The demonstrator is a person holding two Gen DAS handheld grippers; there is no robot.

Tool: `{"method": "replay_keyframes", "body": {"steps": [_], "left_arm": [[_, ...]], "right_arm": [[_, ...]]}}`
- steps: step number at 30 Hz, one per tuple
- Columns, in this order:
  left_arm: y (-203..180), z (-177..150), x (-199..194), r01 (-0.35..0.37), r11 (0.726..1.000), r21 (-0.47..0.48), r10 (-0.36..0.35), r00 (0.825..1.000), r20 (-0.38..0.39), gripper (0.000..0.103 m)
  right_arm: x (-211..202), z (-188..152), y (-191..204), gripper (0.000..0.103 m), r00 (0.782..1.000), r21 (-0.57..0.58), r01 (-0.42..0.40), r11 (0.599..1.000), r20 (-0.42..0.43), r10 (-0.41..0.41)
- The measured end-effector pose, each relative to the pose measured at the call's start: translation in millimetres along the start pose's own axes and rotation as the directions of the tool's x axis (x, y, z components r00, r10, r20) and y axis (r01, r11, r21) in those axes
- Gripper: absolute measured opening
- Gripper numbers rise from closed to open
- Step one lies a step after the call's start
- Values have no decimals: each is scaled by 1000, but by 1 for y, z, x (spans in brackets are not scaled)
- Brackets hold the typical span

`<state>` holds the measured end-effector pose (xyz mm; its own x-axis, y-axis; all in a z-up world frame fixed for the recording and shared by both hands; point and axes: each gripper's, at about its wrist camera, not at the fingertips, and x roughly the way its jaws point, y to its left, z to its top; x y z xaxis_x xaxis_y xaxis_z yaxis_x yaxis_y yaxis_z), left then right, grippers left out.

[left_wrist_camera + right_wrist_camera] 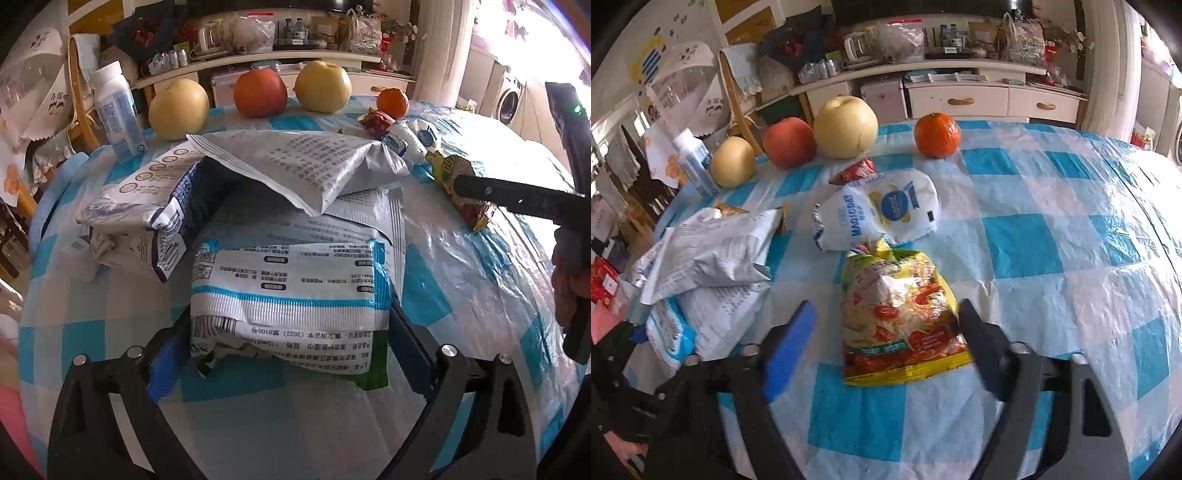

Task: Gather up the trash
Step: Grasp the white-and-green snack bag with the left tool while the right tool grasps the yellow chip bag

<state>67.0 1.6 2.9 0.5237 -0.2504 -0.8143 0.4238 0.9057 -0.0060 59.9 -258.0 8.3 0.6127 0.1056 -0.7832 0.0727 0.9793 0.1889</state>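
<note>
In the left wrist view a pile of empty white and blue packets [291, 291] lies on the checked tablecloth, with a grey-white bag [295, 162] on top. My left gripper [291, 332] is shut on the nearest packet of the pile. In the right wrist view a yellow and red snack wrapper [901, 317] lies between the fingers of my right gripper [886, 325], which is open around it; the right finger touches its edge. Beyond it lie a white and blue wrapper [882, 210] and a small red wrapper [855, 171]. The packet pile also shows at the left [709, 254].
Two yellow pears [846, 127], a red apple [788, 142], an orange [937, 134] and a white bottle [694, 162] stand along the far table edge. A chair and cluttered shelves lie behind. The blue checked tablecloth [1052, 258] extends to the right.
</note>
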Motion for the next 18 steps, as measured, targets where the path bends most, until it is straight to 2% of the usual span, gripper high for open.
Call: {"method": "replay_keyframes", "body": {"steps": [4, 9, 11, 13, 18], "left_arm": [[3, -1, -1, 24, 999, -21, -24, 1000, 4, 94], [6, -2, -3, 34, 999, -26, -34, 999, 14, 86], [7, -3, -5, 38, 999, -27, -37, 999, 17, 80], [10, -4, -7, 43, 999, -30, -42, 999, 20, 76], [12, -8, -11, 64, 997, -33, -63, 998, 23, 74]], "right_arm": [[4, 1, -2, 68, 1000, 1, 13, 1000, 1, -13], [6, 2, 2, 67, 1000, -10, 11, 1000, 5, -11], [9, 1, 5, 67, 1000, -26, 25, 999, 0, -25], [9, 0, 7, 62, 1000, -34, 30, 999, 2, -30], [10, 1, 12, 53, 999, -45, 44, 998, 10, -43]]}}
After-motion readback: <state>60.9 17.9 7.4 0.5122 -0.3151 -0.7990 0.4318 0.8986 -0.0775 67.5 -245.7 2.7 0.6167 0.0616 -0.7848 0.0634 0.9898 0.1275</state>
